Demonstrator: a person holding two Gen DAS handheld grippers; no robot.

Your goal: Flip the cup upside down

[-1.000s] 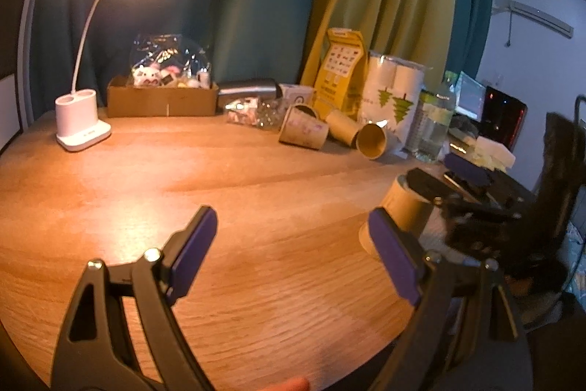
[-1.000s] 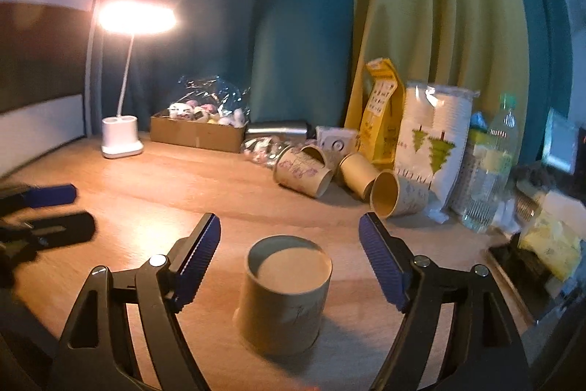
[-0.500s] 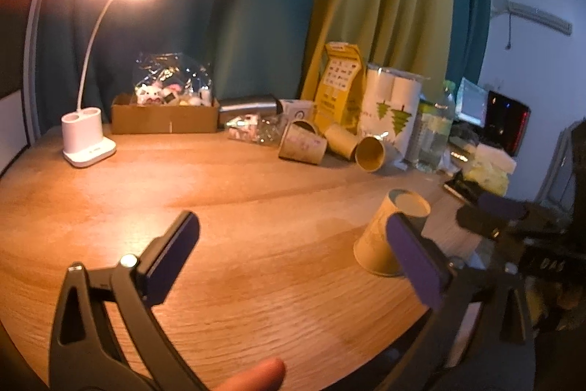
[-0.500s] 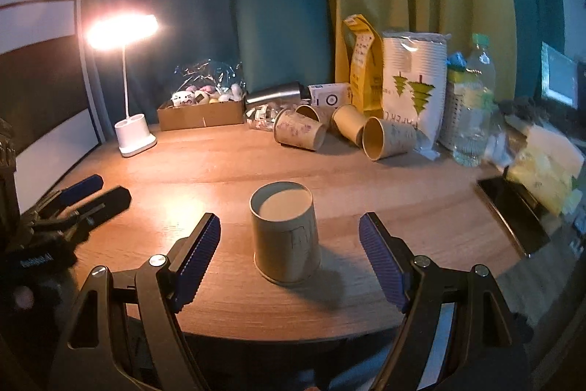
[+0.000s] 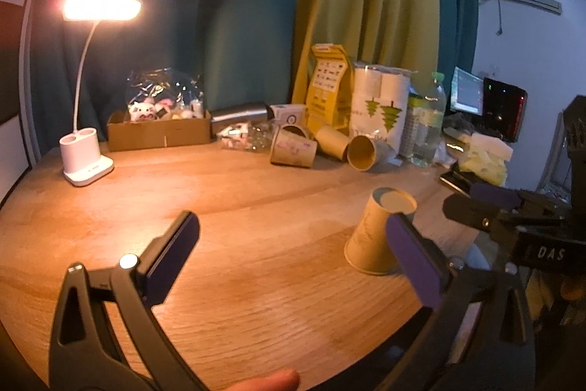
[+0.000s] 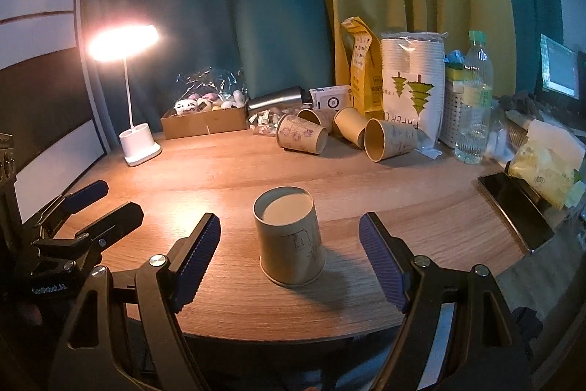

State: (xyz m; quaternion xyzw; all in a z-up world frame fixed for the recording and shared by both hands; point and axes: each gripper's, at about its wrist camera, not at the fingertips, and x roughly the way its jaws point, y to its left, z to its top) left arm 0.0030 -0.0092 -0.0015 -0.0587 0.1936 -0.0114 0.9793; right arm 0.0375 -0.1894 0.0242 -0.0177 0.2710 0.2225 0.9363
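A tan paper cup [image 6: 289, 239] stands upside down, base up, on the round wooden table [image 6: 403, 207] near its front edge. It also shows in the left wrist view [image 5: 377, 233]. My right gripper [image 6: 289, 259] is open and empty, its pads on either side of the cup and a little short of it, not touching. My left gripper [image 5: 293, 255] is open and empty over the table, left of the cup. Each gripper shows in the other's view: the left [image 6: 91, 207] and the right [image 5: 490, 204].
Three paper cups [image 6: 304, 134] lie on their sides at the back. Behind them stand a sleeve of cups [image 6: 412, 90], a yellow bag [image 6: 360, 68] and a water bottle [image 6: 474, 98]. A lit desk lamp [image 6: 139, 145] and cardboard box [image 6: 205, 120] stand back left. A phone [image 6: 516, 211] lies right.
Both grippers have pulled back from the cup toward the table's front edge. The cup stands free, base up, where the right gripper was.
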